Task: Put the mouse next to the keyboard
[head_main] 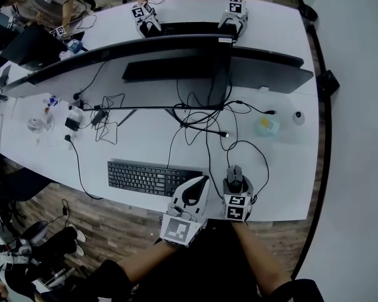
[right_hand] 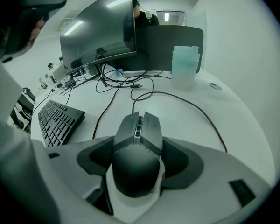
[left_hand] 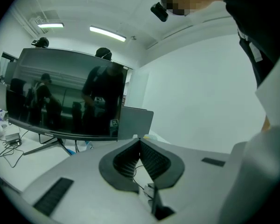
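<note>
Mouse [right_hand: 137, 139] clamped in right claw [head_main: 235, 186], near front edge of desk [head_main: 283, 168], right of keyboard [head_main: 154, 177], gap between. Left claw [left_hand: 140, 146] jaws together, nothing held, near keyboard end. Step: placing. Next, likely: ease mouse left beside keyboard, set down, release, mind cable [right_hand: 195, 107]
</note>
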Available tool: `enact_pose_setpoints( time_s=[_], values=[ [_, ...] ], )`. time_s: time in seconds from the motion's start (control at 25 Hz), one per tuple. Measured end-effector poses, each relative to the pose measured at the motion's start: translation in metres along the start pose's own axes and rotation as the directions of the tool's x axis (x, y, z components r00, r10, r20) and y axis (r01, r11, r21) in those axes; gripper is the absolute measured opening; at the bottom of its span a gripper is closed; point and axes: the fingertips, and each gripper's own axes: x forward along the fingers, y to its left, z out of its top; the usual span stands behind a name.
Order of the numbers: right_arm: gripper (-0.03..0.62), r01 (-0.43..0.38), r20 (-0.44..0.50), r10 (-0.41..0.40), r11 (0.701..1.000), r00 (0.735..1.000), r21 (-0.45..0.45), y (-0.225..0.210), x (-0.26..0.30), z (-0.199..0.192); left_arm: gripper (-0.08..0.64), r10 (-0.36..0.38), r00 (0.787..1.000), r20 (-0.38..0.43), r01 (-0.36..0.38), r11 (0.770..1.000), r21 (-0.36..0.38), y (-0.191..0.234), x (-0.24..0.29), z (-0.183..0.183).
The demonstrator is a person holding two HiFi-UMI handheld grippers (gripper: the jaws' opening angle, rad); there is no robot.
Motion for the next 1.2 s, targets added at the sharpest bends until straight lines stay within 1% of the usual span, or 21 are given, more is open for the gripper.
enact_pose_setpoints(
  time_s=[0.12, 0.2, 0.28, 0.4, 0.52, 0.64, 0.76, 0.84, 0.96, 1.0, 1.08, 1.16, 1.2],
  values=[
    [0.31, -0.023, -0.019, 0.022, 1.0, 1.0, -0.013, 0.006, 0.0, 0.001, 0.003, -0.011, 1.0, 0.01, 0.011, 1.0, 0.002, -0.005, -0.003, 0.0],
    [0.313, -0.027, -0.026, 0.027, 1.0, 0.999, 0.002, 0.005, -0.001, 0.0, 0.003, -0.019, 1.0, 0.021, 0.019, 1.0, 0.01, -0.01, -0.007, 0.001],
    [0.319, -0.028, -0.023, 0.028, 0.999, 0.999, 0.022, 0.002, -0.008, -0.002, 0.003, -0.024, 0.999, 0.023, 0.023, 1.0, 0.02, -0.015, -0.014, 0.001],
    [0.319, -0.039, -0.006, 0.039, 0.999, 0.999, 0.026, 0.0, -0.025, 0.0, 0.003, -0.028, 0.999, 0.029, 0.027, 0.999, 0.03, -0.02, -0.023, 0.003],
    [0.319, -0.058, 0.037, 0.057, 0.998, 0.998, 0.023, -0.002, -0.044, 0.011, 0.004, -0.029, 0.999, 0.041, 0.027, 0.999, 0.033, -0.022, -0.032, 0.006],
    [0.319, -0.079, 0.097, 0.075, 0.996, 0.992, 0.038, 0.003, -0.069, 0.023, 0.005, -0.017, 1.0, 0.021, 0.016, 0.999, 0.046, -0.019, -0.047, 0.001],
    [0.319, -0.117, 0.158, 0.108, 0.992, 0.982, 0.05, 0.014, -0.096, 0.039, 0.003, -0.042, 0.998, 0.051, 0.04, 0.998, 0.043, -0.024, -0.056, 0.002],
    [0.318, -0.146, 0.183, 0.136, 0.989, 0.974, 0.04, 0.024, -0.113, 0.049, 0.003, -0.059, 0.996, 0.071, 0.056, 0.998, 0.038, -0.028, -0.061, 0.007],
    [0.312, -0.167, 0.227, 0.158, 0.986, 0.961, 0.019, 0.04, -0.142, 0.06, 0.004, -0.101, 0.991, 0.093, 0.097, 0.994, 0.043, -0.04, -0.073, 0.012],
    [0.301, -0.167, 0.25, 0.158, 0.986, 0.955, 0.013, 0.045, -0.153, 0.064, 0.003, -0.112, 0.989, 0.1, 0.108, 0.993, 0.044, -0.044, -0.077, 0.013],
    [0.246, -0.158, 0.307, 0.151, 0.987, 0.94, -0.001, 0.052, -0.175, 0.075, 0.004, -0.124, 0.986, 0.114, 0.12, 0.992, 0.037, -0.05, -0.085, 0.015],
    [0.148, -0.149, 0.374, 0.141, 0.989, 0.917, -0.008, 0.058, -0.199, 0.087, 0.003, -0.133, 0.983, 0.128, 0.129, 0.991, 0.04, -0.056, -0.093, 0.015],
    [0.106, -0.146, 0.409, 0.136, 0.989, 0.903, -0.007, 0.061, -0.212, 0.093, 0.003, -0.14, 0.981, 0.136, 0.134, 0.99, 0.054, -0.06, -0.098, 0.016]
  ],
)
